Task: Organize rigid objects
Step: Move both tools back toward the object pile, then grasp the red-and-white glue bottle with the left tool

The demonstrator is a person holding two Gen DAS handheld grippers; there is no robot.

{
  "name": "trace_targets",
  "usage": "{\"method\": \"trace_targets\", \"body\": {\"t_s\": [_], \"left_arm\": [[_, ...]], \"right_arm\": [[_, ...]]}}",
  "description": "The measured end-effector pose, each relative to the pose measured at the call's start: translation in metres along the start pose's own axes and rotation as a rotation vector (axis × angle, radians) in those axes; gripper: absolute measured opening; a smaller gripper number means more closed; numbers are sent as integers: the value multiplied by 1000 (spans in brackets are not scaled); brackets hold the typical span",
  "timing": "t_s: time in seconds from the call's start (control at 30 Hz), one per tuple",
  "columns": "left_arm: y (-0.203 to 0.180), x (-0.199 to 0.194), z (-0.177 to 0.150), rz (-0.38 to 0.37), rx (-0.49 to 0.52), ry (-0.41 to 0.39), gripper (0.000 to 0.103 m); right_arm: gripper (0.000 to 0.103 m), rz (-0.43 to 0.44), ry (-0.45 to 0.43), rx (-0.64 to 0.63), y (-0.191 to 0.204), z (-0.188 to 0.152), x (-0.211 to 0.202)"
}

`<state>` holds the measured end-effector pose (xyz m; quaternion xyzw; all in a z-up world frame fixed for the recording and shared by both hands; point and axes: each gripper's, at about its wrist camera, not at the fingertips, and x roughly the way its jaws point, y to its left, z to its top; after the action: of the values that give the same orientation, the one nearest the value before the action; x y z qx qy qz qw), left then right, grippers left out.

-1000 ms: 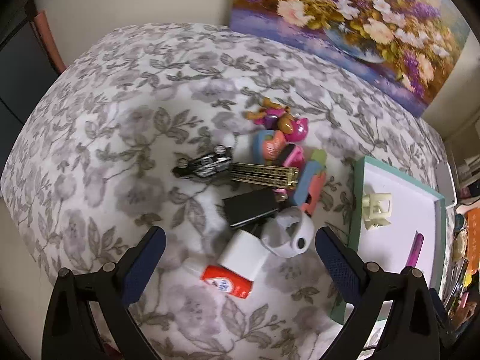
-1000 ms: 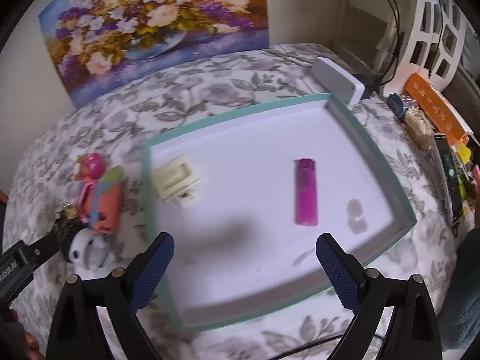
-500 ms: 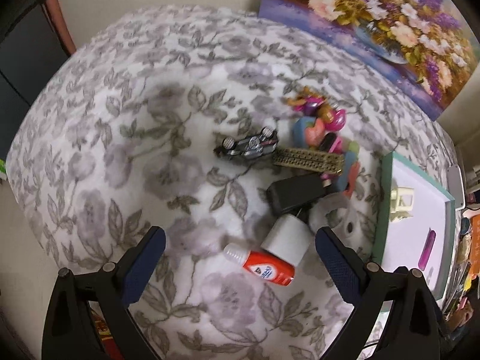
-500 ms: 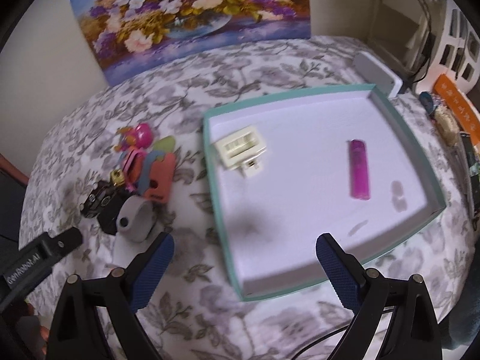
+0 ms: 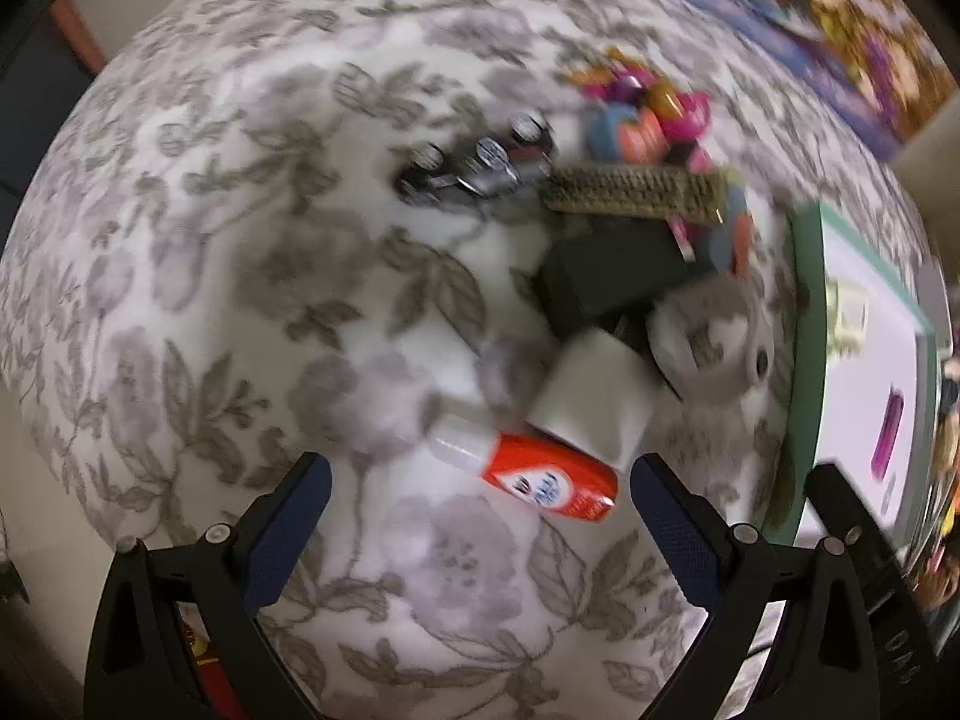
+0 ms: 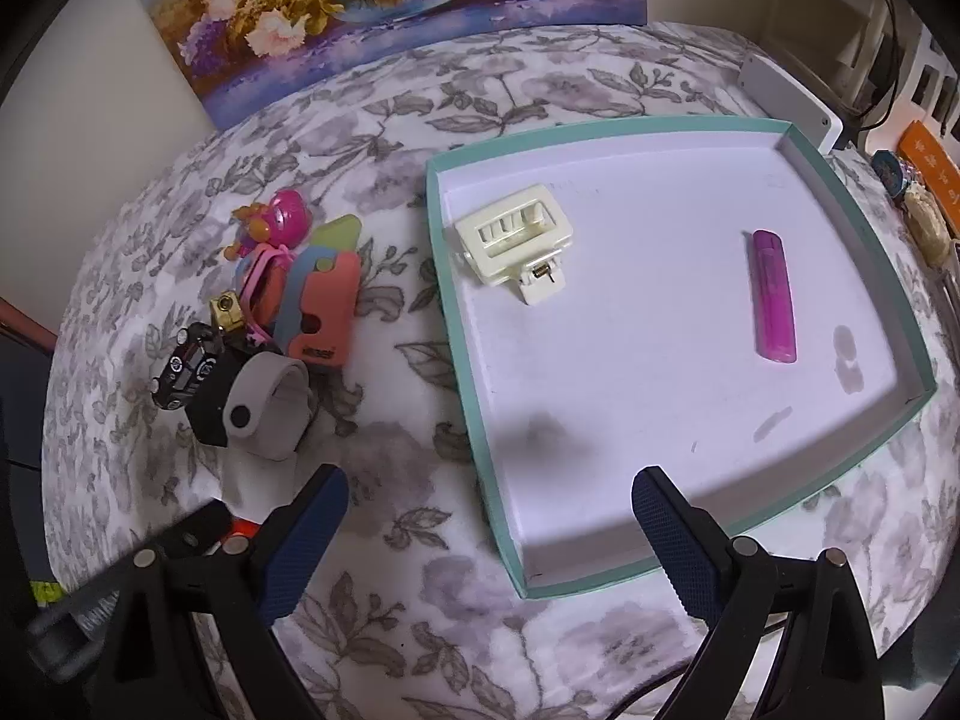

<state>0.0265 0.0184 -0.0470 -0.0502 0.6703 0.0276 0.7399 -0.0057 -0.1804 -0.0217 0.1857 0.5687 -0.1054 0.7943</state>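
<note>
A teal-rimmed white tray (image 6: 465, 396) (image 5: 801, 360) lies on the flowered bedspread and holds a cream hair clip (image 6: 515, 240) and a purple lighter (image 6: 774, 297). Left of it sits a pile: black toy car (image 5: 480, 171), gold comb-like bar (image 5: 636, 195), black box (image 5: 612, 273), white box (image 5: 591, 408), grey strap (image 6: 270, 405), red-and-white bottle (image 5: 540, 477), coral and pink toys (image 6: 324, 306). My left gripper (image 5: 474, 516) is open just short of the bottle. My right gripper (image 6: 489, 516) is open above the tray's near-left corner.
A flower painting (image 6: 384, 6) leans at the bed's far edge. A white device (image 6: 786, 99) and cluttered small items (image 6: 924, 204) lie beyond the tray's right side. The left gripper's arm (image 6: 120, 588) shows at lower left in the right wrist view.
The left gripper moved nearer the pile, so the red bottle and white box now lie close before its fingers. The right gripper shifted left and back; more of the pile shows.
</note>
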Motion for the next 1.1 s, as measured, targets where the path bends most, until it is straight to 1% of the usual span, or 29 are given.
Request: {"method": "trace_targets", "body": {"t_s": [0.13, 0.27, 0.4, 0.47, 0.53, 0.57, 0.6, 0.67, 0.87, 0.93, 0.97, 1.0, 1.1], "left_arm": [[-9, 7, -4, 16, 39, 28, 100], [-19, 15, -6, 32, 78, 52, 100], [-29, 24, -8, 45, 93, 75, 99], [-32, 26, -9, 50, 99, 75, 98], [-37, 27, -2, 56, 111, 65, 95], [-39, 27, -2, 58, 119, 60, 93], [-42, 28, -1, 59, 127, 55, 87], [-46, 27, -1, 59, 136, 55, 81], [-53, 18, 1, 34, 143, 54, 72], [-56, 17, 2, 23, 143, 56, 64], [-57, 16, 3, 18, 142, 57, 57], [-58, 16, 3, 15, 139, 58, 54], [-58, 15, 3, 13, 132, 53, 54]], "right_arm": [[97, -16, -19, 10, -3, 1, -3], [97, -16, -10, 25, -6, 0, -2], [97, -19, -11, 28, -7, 0, -2], [97, -20, -10, 28, -7, 0, -2], [97, -21, -8, 28, -7, -1, -1], [97, -22, -6, 27, -7, 0, -1], [97, -23, -5, 27, -6, -1, -1], [97, -24, -2, 28, -7, -1, 0], [97, -26, -1, 29, -6, -1, 1], [97, -27, -1, 27, -6, -1, 1], [97, -28, -1, 25, -6, -1, 1], [97, -28, -1, 24, -5, -1, 1], [97, -29, 0, 21, -5, -1, 1]]}}
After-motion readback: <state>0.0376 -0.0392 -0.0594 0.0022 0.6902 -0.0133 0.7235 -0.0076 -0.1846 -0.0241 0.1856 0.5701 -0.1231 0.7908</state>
